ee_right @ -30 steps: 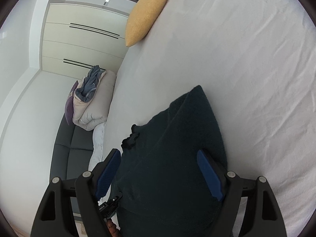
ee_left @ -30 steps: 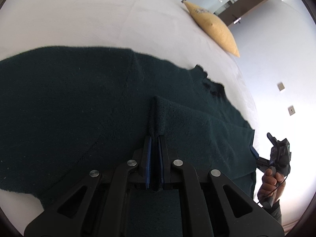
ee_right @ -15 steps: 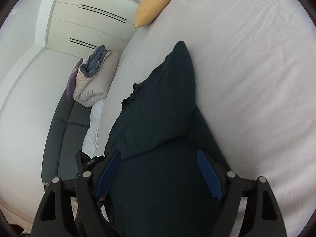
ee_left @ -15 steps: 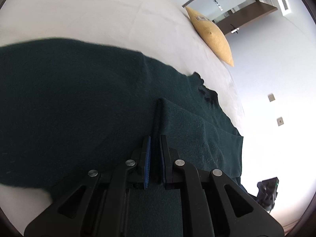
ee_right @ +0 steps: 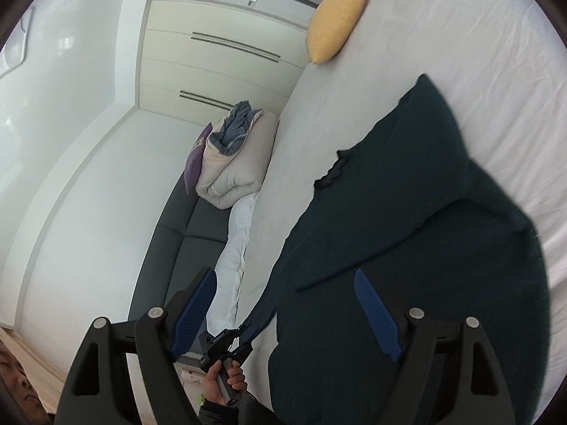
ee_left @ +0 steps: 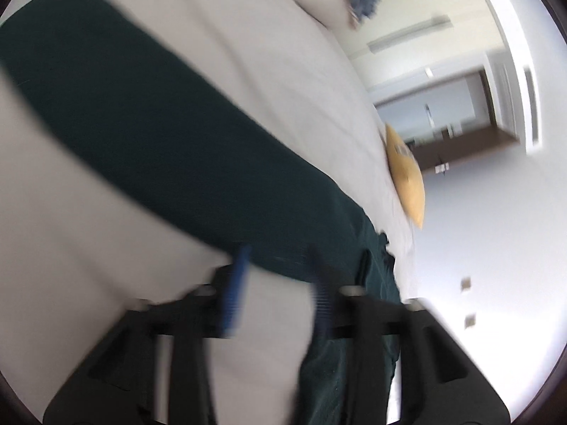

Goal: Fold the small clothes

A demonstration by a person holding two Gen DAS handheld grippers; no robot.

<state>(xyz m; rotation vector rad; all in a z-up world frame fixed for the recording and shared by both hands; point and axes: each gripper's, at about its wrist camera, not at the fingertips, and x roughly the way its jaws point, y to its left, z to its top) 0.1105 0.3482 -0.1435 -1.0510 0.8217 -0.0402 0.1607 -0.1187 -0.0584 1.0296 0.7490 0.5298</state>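
Note:
A dark green sweater (ee_right: 407, 230) lies flat on the white bed (ee_right: 478, 53), one side folded over its body. My right gripper (ee_right: 283, 304) hovers open above its near part, nothing between the blue pads. In the blurred left wrist view the sweater (ee_left: 159, 134) runs as a dark band across the sheet. My left gripper (ee_left: 278, 269) has its jaws opening, with only the sweater's edge and bare sheet behind them. The right wrist view shows the left gripper (ee_right: 248, 329) in a hand (ee_right: 223, 379) at the sweater's near-left edge.
A yellow cushion (ee_right: 336, 17) rests at the bed's far end, also seen as the cushion (ee_left: 407, 177) in the left wrist view. A folded duvet (ee_right: 237, 163) sits on a dark grey sofa (ee_right: 177, 233) left of the bed. White wardrobes stand behind.
My left gripper let go of the sweater fold, opened, and swung quickly sideways while rolling. My right gripper stayed open and drew back and up, so more of the sweater shows.

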